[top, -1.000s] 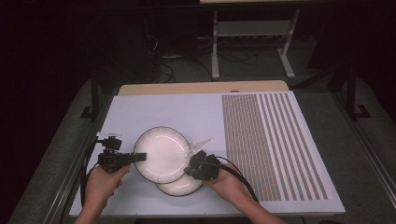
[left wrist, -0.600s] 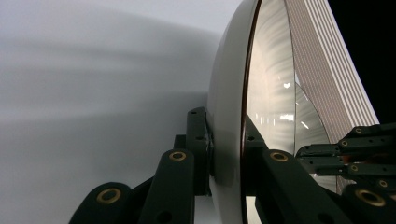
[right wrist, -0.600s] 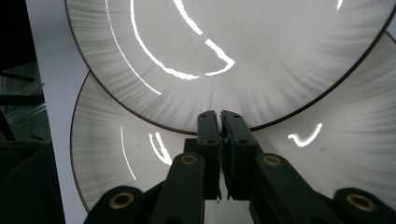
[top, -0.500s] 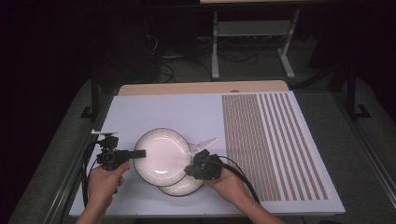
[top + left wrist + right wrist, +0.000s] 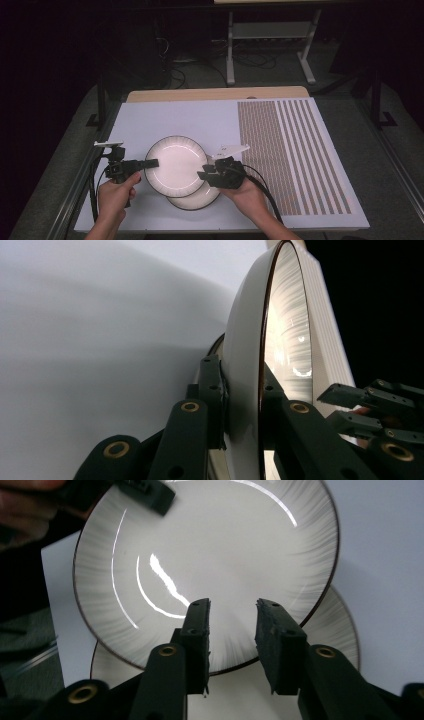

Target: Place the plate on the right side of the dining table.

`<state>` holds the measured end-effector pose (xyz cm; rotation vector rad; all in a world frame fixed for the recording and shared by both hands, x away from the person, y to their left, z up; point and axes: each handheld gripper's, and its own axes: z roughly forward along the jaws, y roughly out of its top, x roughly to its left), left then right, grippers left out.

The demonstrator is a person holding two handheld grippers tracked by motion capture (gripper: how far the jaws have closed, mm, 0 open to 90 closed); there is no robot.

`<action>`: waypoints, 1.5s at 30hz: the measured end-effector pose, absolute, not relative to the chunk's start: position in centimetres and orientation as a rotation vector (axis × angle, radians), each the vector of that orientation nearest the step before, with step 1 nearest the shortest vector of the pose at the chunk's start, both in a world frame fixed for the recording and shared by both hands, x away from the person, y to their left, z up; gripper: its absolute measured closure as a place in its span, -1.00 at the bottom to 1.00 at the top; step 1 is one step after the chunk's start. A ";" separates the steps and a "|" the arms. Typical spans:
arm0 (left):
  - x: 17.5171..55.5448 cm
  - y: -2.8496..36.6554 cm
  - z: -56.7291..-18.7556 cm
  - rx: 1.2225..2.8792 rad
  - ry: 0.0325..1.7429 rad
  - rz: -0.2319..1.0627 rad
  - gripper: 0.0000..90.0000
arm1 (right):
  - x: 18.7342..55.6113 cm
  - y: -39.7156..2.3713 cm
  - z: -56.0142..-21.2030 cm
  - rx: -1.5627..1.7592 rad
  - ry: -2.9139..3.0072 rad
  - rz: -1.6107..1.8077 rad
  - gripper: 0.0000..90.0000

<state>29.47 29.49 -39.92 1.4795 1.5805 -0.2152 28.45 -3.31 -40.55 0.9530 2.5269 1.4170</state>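
Note:
Two white plates with dark rims lie stacked off-centre on the white mat. The upper plate [image 5: 176, 165] [image 5: 287, 340] [image 5: 210, 545] overlaps the lower plate [image 5: 197, 201] [image 5: 340, 640]. My left gripper [image 5: 152, 163] [image 5: 245, 410] is shut on the upper plate's left rim, one jaw under it and one on top. My right gripper [image 5: 202, 176] [image 5: 232, 610] hovers at that plate's right edge. Its jaws have just been opening and stand apart above the plate's face, gripping nothing.
The white mat [image 5: 170, 120] covers the table, with a brown striped panel [image 5: 290, 150] on its right half and a wooden edge [image 5: 215, 94] at the back. A metal stand [image 5: 270, 40] and cables sit on the dark floor beyond.
The right gripper's jaws look slightly wider apart at the plate's right edge. Both hands and the plates stay about where they were.

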 end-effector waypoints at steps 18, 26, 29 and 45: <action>28.1 28.7 -39.4 1.258 1.554 -0.262 0.75 | 29.3 -4.2 -39.8 1.264 2.240 1.518 0.29; 27.9 28.4 -40.0 1.202 1.562 -0.316 0.75 | 29.6 -3.4 -39.6 1.338 2.166 1.535 0.33; 27.9 28.3 -40.1 1.207 1.573 -0.298 0.75 | 29.7 -3.2 -39.7 1.411 2.149 1.528 0.40; 28.0 26.8 -40.0 1.195 1.631 -0.197 0.75 | 30.1 -3.4 -40.0 1.586 2.078 1.503 0.57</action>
